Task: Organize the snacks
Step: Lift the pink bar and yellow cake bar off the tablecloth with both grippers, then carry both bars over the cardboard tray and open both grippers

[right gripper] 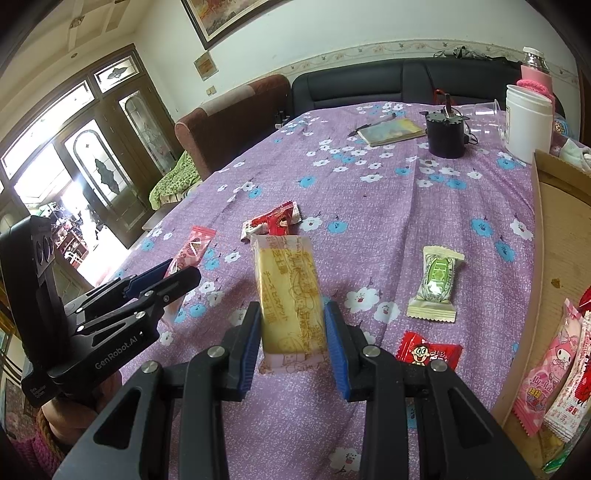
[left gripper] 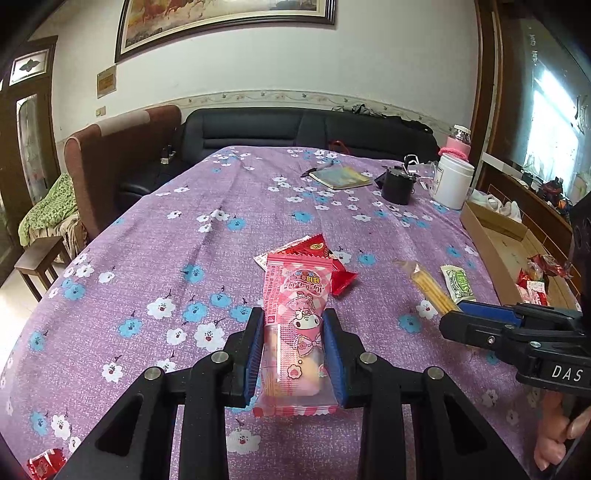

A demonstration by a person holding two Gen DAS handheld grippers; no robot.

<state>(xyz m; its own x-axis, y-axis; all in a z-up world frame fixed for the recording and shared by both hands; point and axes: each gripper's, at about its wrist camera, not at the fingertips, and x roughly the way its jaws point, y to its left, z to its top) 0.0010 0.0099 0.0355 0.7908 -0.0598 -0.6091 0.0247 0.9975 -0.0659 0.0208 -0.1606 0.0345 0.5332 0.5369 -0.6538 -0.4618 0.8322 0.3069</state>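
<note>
Left gripper [left gripper: 293,347] pinches a pink snack pack [left gripper: 293,332] above the purple tablecloth [left gripper: 147,258]. Right gripper [right gripper: 293,341] squeezes a yellow biscuit pack [right gripper: 290,295], green candy [right gripper: 436,284] lying nearby.

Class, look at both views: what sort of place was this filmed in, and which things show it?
Most likely a home living room: a dark sofa behind the table, a framed painting on the wall, and a flowered cloth covering the table.

Two fisheye views close above the purple flowered cloth-covered table [left gripper: 155,236], angled downward toward the dark sofa [right gripper: 388,85], sharing tabletop, each showing the other's tongs.
</note>
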